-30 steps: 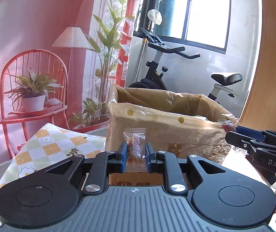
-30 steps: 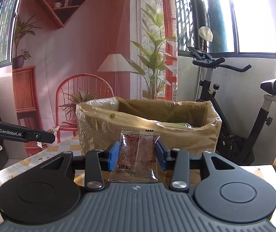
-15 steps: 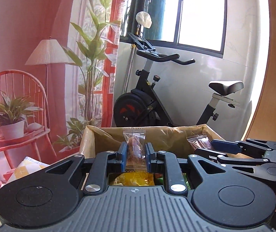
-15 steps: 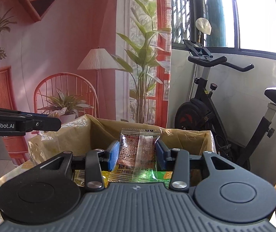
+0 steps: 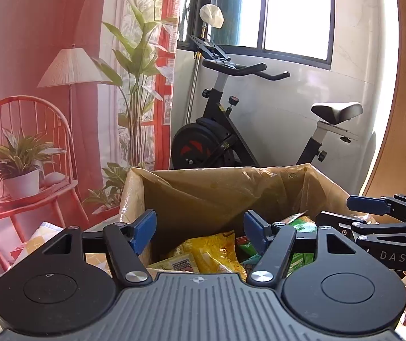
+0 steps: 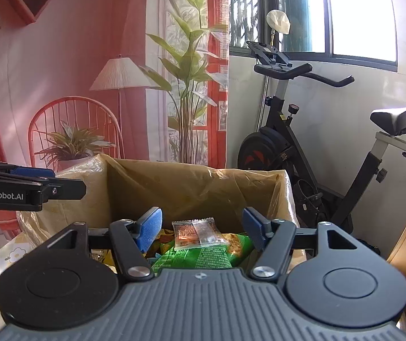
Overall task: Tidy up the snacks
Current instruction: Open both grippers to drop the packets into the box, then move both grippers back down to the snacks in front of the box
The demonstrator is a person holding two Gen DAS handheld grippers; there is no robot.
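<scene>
Clear sachet (image 6: 198,232), reddish contents, lies flat on green bag (image 6: 203,257) between right fingers (image 6: 149,228), just opened, spread.

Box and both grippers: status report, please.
Left gripper and right gripper open over the lined box, jaws just opened. Clear packet lies loose on the green bag. Nothing in the way.

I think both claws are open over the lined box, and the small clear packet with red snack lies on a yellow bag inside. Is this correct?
Not quite: the small clear packet lies on a green bag, not a yellow one, as the right wrist view shows. Both claws, left and right, are open over the lined box.
</scene>
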